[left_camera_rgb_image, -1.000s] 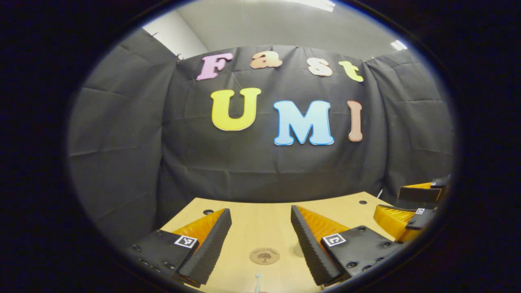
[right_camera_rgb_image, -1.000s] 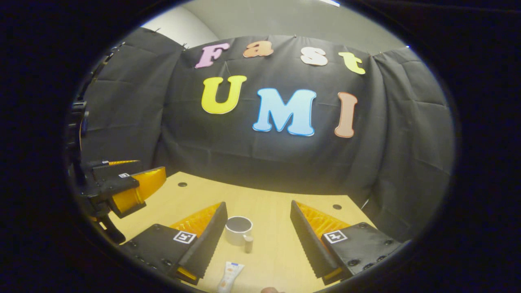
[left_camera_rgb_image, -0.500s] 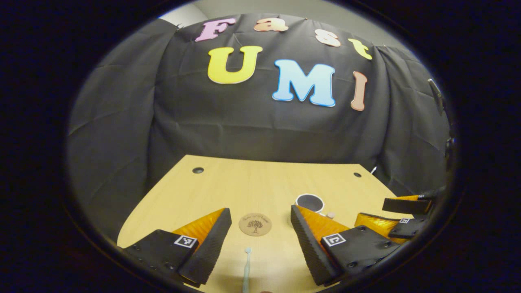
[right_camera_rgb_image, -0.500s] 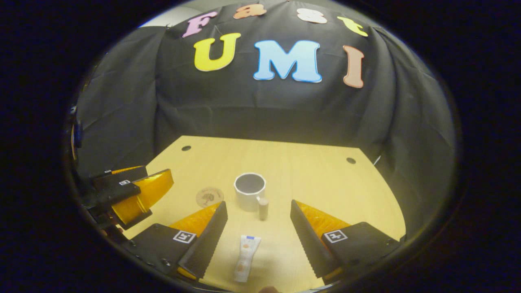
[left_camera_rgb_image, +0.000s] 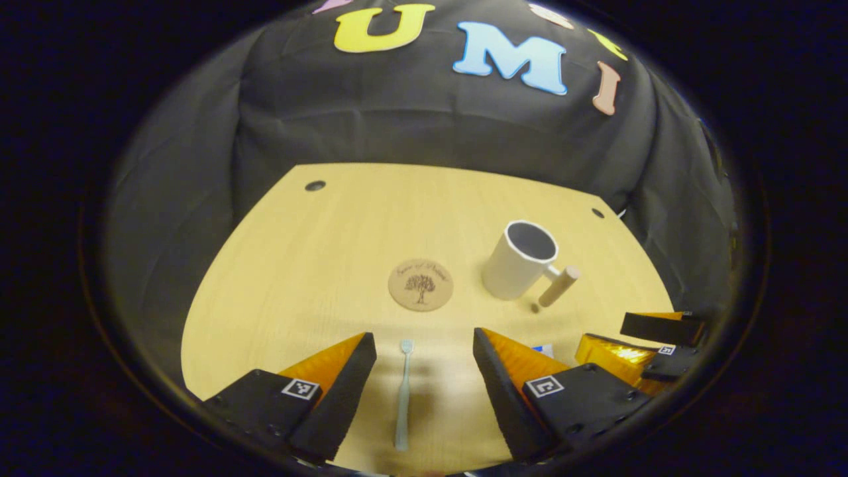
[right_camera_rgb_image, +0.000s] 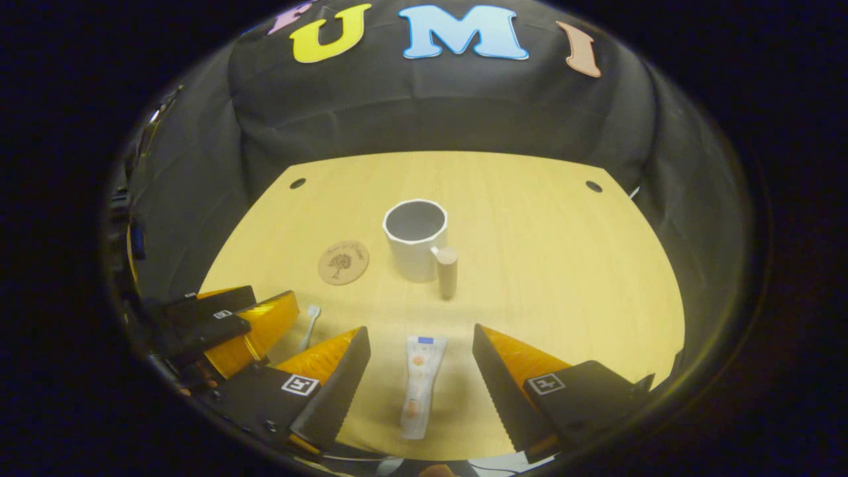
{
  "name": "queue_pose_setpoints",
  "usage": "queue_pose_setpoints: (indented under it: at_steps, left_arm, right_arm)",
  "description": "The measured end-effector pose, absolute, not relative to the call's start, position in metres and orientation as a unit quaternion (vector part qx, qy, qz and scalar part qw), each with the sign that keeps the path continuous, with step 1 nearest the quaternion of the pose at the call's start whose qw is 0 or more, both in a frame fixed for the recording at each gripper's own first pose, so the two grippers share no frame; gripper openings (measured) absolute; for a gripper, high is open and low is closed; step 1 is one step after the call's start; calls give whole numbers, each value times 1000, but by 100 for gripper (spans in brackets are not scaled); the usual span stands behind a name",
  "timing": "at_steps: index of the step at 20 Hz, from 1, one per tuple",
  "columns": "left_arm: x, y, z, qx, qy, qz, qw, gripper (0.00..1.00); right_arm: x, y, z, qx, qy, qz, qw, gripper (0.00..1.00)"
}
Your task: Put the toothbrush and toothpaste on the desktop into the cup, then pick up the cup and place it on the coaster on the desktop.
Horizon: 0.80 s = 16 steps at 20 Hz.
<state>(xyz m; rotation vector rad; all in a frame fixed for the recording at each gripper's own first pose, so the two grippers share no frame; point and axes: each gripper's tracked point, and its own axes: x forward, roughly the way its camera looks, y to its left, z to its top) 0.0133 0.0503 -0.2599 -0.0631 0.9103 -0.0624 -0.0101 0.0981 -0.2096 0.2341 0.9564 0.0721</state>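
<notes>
below, in the left gripper view, the left claw (left_camera_rgb_image: 424, 384) is seen held apart over the wooden surface (left_camera_rgb_image: 298, 265), with nothing gripped between its fingers. the toothbrush (left_camera_rgb_image: 402, 391) is laid flat on the surface in the gap between those fingers, head pointing away toward the coaster (left_camera_rgb_image: 421, 284), and is touched by neither finger. the coaster is set just beyond the brush head, with the cup (left_camera_rgb_image: 520, 260) beside it to the right, upright, its handle turned toward the right and toward the camera. at the right edge of that view the other claw is seen near the surface.

in the right gripper view, the right claw (right_camera_rgb_image: 421, 391) is likewise held apart and grips nothing. the toothpaste (right_camera_rgb_image: 419, 386) is laid flat on the surface between its fingers, lengthwise along the view, apart from both fingers. the cup (right_camera_rgb_image: 416, 238) is seen farther off, standing open-mouthed, handle turned toward the camera, and the coaster (right_camera_rgb_image: 343, 262) is placed just to its left, bare. the brush head (right_camera_rgb_image: 311, 317) is glimpsed beside the left claw's body at lower left.
</notes>
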Motion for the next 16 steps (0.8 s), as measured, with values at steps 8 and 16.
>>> queue_pose_setpoints:
  at_steps: [8, 16]
  left_arm:
    - [-18, 56, -322, -31, 554, -9, 832, 98]
    - [-39, 58, -355, -14, 632, -9, 775, 100]
  right_arm:
    - [-22, 117, -245, 115, 538, 58, 833, 96]
    - [-41, 123, -276, 105, 616, 56, 779, 96]
